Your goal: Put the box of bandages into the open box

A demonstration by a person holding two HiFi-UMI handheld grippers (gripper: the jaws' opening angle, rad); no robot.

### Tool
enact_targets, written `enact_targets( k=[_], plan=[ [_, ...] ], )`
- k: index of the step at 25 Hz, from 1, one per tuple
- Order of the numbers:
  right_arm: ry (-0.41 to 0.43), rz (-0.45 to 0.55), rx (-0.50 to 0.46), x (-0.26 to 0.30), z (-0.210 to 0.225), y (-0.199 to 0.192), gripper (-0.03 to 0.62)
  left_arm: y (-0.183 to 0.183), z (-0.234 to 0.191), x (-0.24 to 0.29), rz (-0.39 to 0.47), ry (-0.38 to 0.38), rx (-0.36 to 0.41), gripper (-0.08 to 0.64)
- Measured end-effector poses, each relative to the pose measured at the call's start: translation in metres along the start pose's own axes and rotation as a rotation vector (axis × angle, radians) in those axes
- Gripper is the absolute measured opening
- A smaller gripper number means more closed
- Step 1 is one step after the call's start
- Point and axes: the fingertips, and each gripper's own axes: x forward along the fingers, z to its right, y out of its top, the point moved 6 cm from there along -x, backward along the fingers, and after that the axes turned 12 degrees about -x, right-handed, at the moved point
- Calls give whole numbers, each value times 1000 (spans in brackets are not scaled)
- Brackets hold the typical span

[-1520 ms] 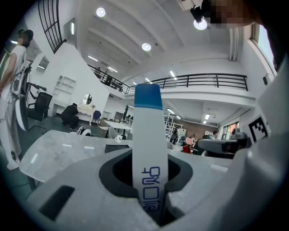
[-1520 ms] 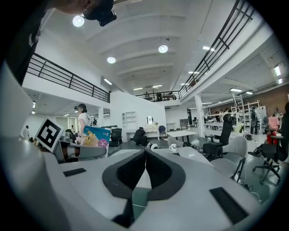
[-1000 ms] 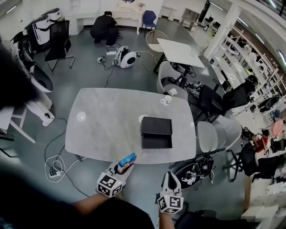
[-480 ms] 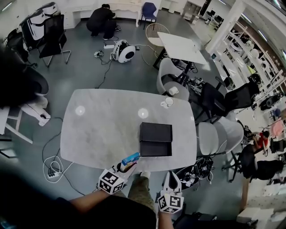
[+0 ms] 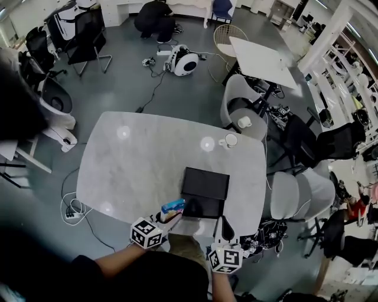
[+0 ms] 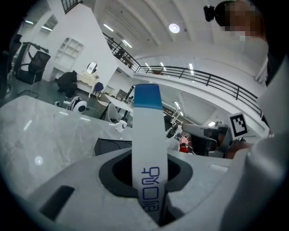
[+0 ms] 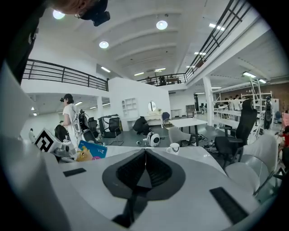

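My left gripper [image 5: 168, 216] is shut on the box of bandages [image 5: 173, 206], a small white and blue carton that stands up between the jaws in the left gripper view [image 6: 147, 149]. It hovers at the table's near edge, just left of the open black box [image 5: 204, 191], whose lid stands raised behind the tray. The black box also shows past the carton [image 6: 113, 145]. My right gripper [image 5: 225, 227] is shut with nothing in it, just below the black box's near side. In the right gripper view the jaws [image 7: 145, 153] meet, and the carton [image 7: 91, 151] shows at the left.
The grey marble table [image 5: 136, 165] carries a white mug [image 5: 230, 141] at its far right. Grey chairs [image 5: 295, 191] stand along the right side, and another [image 5: 242, 112] stands behind it. A power strip and cables [image 5: 74, 209] lie on the floor at the left. A person crouches far back [image 5: 155, 15].
The view has moved closer to the table. Both grippers have advanced to the table's near edge, the carton now beside the black box.
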Motion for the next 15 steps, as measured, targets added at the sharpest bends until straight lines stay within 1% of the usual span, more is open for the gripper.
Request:
enact_targets(
  k=[4, 9, 12, 13, 15],
  plan=[
    [80, -8, -16, 27, 34, -2, 11, -5, -10, 36, 20, 43, -61, 92],
    [146, -10, -31, 50, 66, -7, 12, -26, -24, 70, -32, 90, -132, 92],
    [176, -10, -34, 57, 79, -8, 11, -40, -29, 81, -83, 140, -128, 92],
    [183, -9, -32, 59, 83, -9, 11, -45, -30, 85, -104, 146, -123, 92],
    [190, -10, -22, 63, 91, -13, 11, -54, -32, 94, -131, 128, -129, 92]
  ],
)
